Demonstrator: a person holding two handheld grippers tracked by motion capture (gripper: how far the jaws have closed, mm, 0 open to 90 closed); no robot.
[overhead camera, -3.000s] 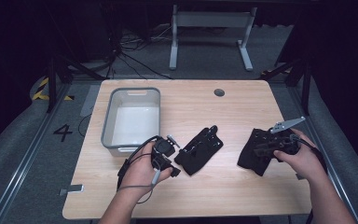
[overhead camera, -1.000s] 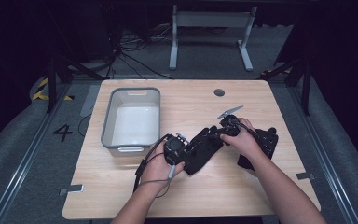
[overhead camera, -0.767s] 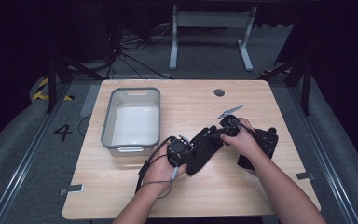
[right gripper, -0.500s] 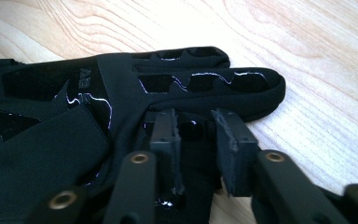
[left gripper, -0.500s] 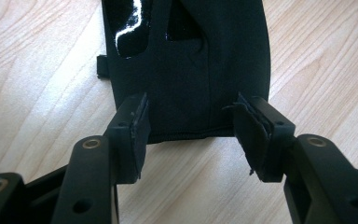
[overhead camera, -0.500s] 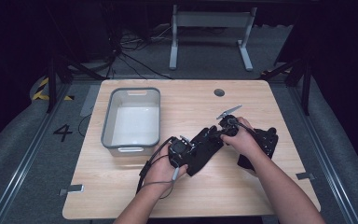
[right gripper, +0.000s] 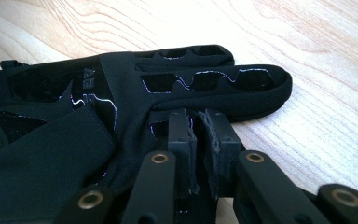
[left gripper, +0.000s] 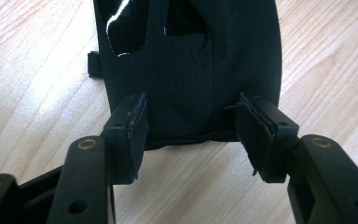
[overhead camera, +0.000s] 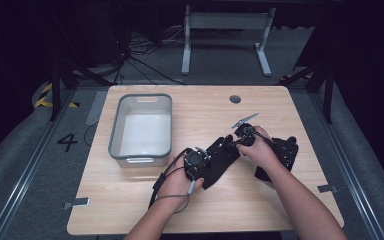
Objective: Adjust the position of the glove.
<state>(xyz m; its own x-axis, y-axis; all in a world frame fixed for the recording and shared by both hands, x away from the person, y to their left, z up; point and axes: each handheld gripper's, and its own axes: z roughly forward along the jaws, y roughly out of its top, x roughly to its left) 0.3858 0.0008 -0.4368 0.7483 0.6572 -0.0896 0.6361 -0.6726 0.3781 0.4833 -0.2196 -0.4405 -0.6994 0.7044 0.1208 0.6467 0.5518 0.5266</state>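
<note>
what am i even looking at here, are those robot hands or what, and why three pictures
No robot here: a person at a wooden table holds a hand-held gripper in each hand. The wide picture comes from a camera above the table. The other two come from small cameras riding on each gripper, looking along its black jaws.

On the table lie an empty grey bin and two black gloves. The left gripper has its jaws open around the cuff of the nearer glove. The right gripper has its jaws nearly closed at that glove's finger end, seemingly pinching fabric, though this is unclear. The second glove lies behind the right hand.

Right claw (right gripper: pixel 199 135) now at glove (right gripper: pixel 121 107)
</note>
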